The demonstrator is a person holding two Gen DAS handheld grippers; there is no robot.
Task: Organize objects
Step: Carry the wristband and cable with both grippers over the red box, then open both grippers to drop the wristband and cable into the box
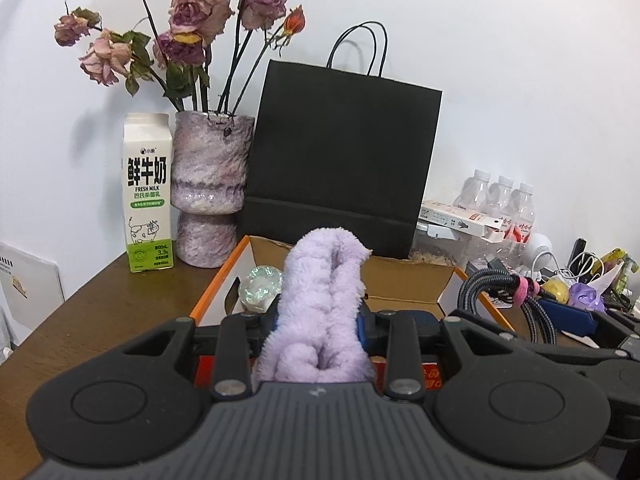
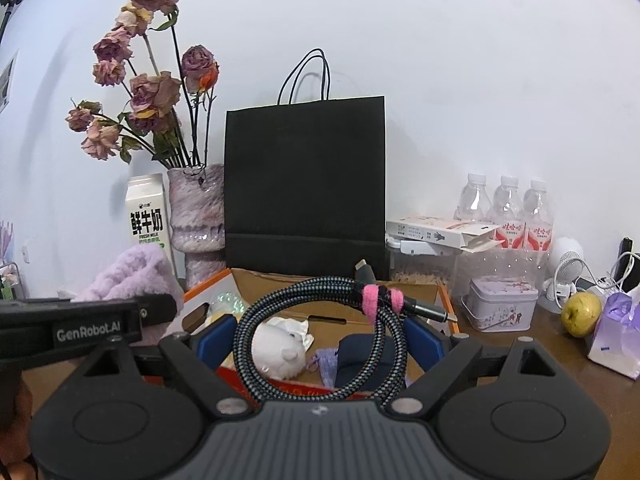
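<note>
Above one open box [image 2: 404,292], left gripper [image 1: 316,316] clamps one lilac towel [image 1: 320,308], right gripper [image 2: 320,340] one coiled cable [image 2: 320,332].

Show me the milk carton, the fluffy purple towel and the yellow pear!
milk carton [image 1: 147,196]: left wrist view, on its printed front face.
fluffy purple towel [image 1: 320,304]: left wrist view, on its middle fold.
yellow pear [image 2: 581,314]: right wrist view, on its rounded side.

Lilac fluffy towel [image 1: 320,304], black braided cable [image 2: 320,332] (pink tie)
</note>
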